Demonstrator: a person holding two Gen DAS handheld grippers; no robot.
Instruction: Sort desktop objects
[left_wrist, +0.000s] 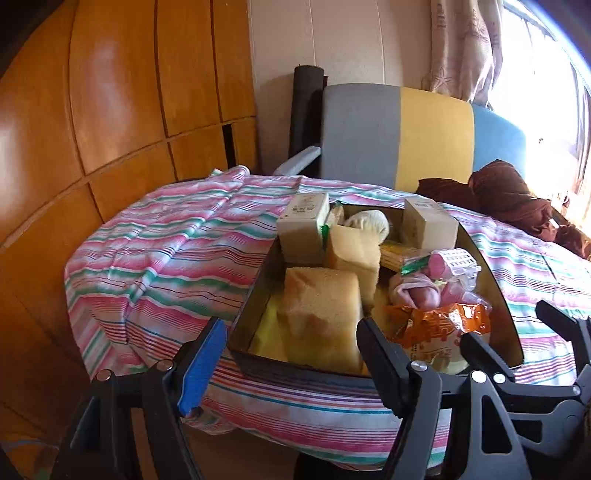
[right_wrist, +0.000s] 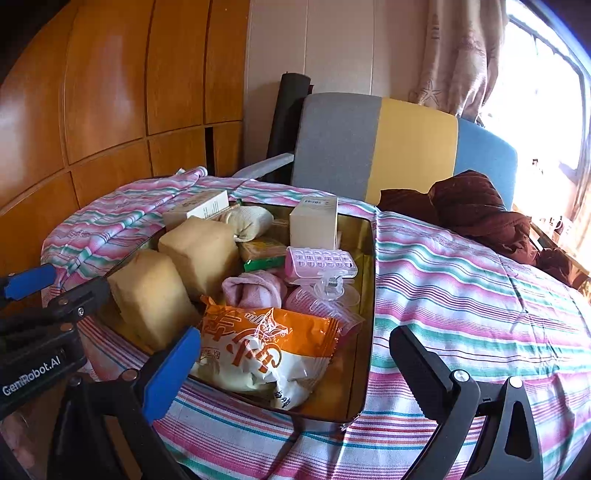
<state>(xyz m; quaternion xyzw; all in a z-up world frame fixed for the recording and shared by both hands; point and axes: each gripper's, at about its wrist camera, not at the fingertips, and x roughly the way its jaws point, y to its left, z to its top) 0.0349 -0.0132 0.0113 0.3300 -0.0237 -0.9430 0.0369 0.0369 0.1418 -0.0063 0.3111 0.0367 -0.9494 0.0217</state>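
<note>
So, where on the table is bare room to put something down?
Bare striped cloth lies right of the tin box, up to the brown garment. More lies left of the box, toward the wooden panels. The box itself is crowded: sponges, snack bag, cartons.

This is a room in a home, maybe a bedroom or a living room. A chair with grey, yellow and blue cloth stands in the middle at the back. Left of the chair is a big shiny wooden cupboard with many doors. Right of the chair a flowery curtain hangs by a bright window. In front of the chair is a table with a pink and green striped cloth on it. A brown piece of clothing lies crumpled on the cloth, just beside the chair.
</note>
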